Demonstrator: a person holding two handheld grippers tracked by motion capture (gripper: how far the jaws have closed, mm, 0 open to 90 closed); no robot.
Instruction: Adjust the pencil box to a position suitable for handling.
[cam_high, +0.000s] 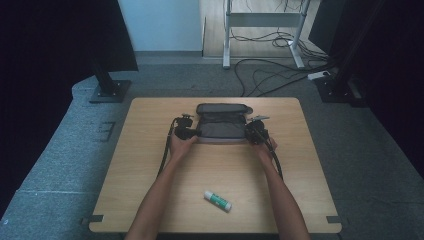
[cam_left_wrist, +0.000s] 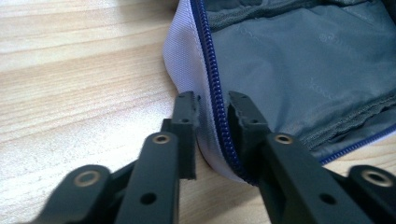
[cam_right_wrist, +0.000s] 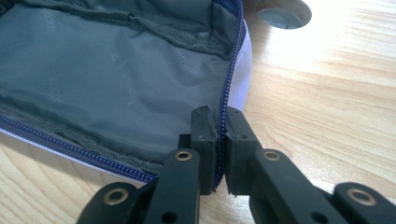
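Observation:
An open grey zip pouch (cam_high: 221, 130) lies at the far middle of the wooden table (cam_high: 150, 165), its lid (cam_high: 221, 108) folded back. My left gripper (cam_high: 192, 133) is at the pouch's left end and my right gripper (cam_high: 248, 133) at its right end. In the left gripper view the jaws (cam_left_wrist: 212, 109) pinch the pouch's (cam_left_wrist: 299, 60) white rim and blue zipper. In the right gripper view the jaws (cam_right_wrist: 220, 121) are shut tight on the zipper edge of the pouch (cam_right_wrist: 116, 74). Grey lining shows inside.
A white and green glue stick (cam_high: 218, 200) lies on the table near the front edge, between the person's forearms. A round grey disc (cam_right_wrist: 283, 11) sits on the wood beyond the pouch's corner. Black stand bases (cam_high: 108, 91) and cables (cam_high: 270, 75) are on the floor behind the table.

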